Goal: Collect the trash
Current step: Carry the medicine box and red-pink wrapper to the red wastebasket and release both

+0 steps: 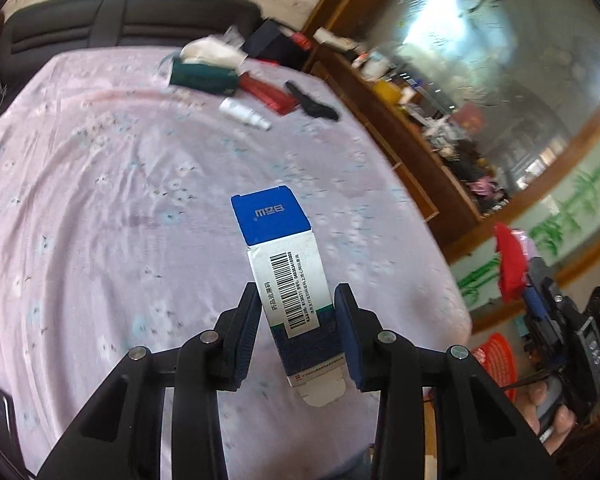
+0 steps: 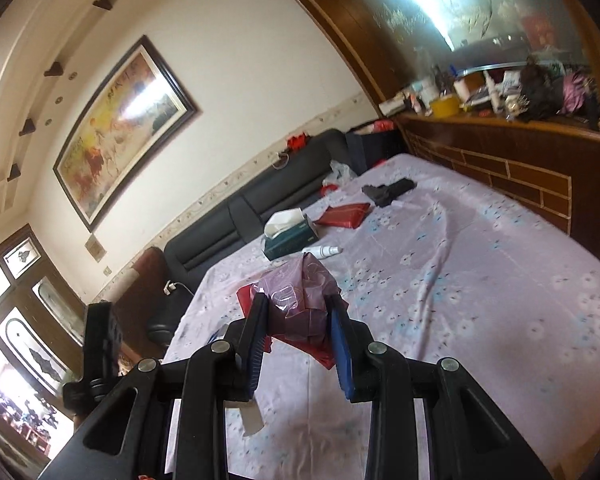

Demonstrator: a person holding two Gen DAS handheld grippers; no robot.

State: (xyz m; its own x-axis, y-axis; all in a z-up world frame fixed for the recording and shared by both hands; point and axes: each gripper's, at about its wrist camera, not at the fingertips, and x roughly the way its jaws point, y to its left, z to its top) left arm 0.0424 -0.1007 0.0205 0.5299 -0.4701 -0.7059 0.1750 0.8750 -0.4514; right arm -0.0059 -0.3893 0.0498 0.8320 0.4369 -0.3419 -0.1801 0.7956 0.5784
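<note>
- Left gripper (image 1: 296, 316): jaws clamped on blue-and-white medicine carton (image 1: 286, 276), pads pressing its two narrow sides near the lower end; carton tilts up and away, blue end flap on top, barcode side facing cam, bottom flap hanging open below the pads.
- Carton is lifted clear of the bed sheet (image 1: 100, 200), pale lilac w/ small flower print.
- Far end of bed, left cam: green tissue box (image 1: 202, 76) w/ white tissue sticking out, red packet (image 1: 266, 94) beside it, white spray bottle (image 1: 242, 113) lying flat just in front, black item (image 1: 312, 102) to the right.
- Right gripper (image 2: 298, 316): jaws closed on crumpled clear plastic bag (image 2: 300, 296) w/ red wrapper (image 2: 320, 350) bunched in/under it; bundle held above the sheet.
- Beyond it, right cam: same tissue box, spray bottle, red packet, black item in a loose row toward dark headboard (image 2: 236, 216).
- Wooden shelf (image 2: 500, 128) w/ clutter runs along bed's side; framed painting (image 2: 120, 124) on wall over headboard.
- Person's hand (image 1: 548, 412) on right gripper's handle shows at left cam's lower right edge.
</note>
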